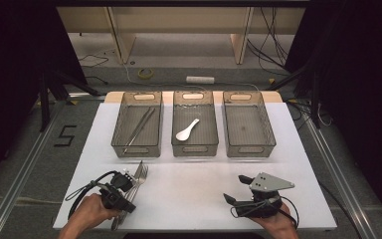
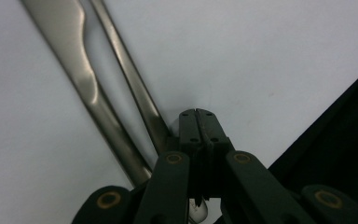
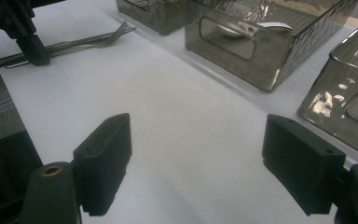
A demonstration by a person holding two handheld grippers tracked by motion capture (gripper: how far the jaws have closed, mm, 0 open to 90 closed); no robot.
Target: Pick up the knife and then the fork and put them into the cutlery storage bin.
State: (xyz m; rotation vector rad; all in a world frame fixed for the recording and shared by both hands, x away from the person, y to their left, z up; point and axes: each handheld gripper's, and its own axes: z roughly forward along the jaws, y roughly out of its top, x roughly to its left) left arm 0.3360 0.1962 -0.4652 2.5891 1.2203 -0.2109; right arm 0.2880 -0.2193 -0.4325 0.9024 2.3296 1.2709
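Sorting cutlery into the 3 bins looks to be the work, and the step in hand is picking up the fork (image 1: 140, 174), which lies on the table (image 1: 194, 194) just in front of the left bin (image 1: 138, 124), beside a knife (image 2: 81, 79). The left tongs (image 2: 198, 114) sit pinched together beside the handles, gripping nothing I can see; the right tongs (image 3: 198, 158) gape wide, idle. Next the left tongs must open and straddle 1 handle.
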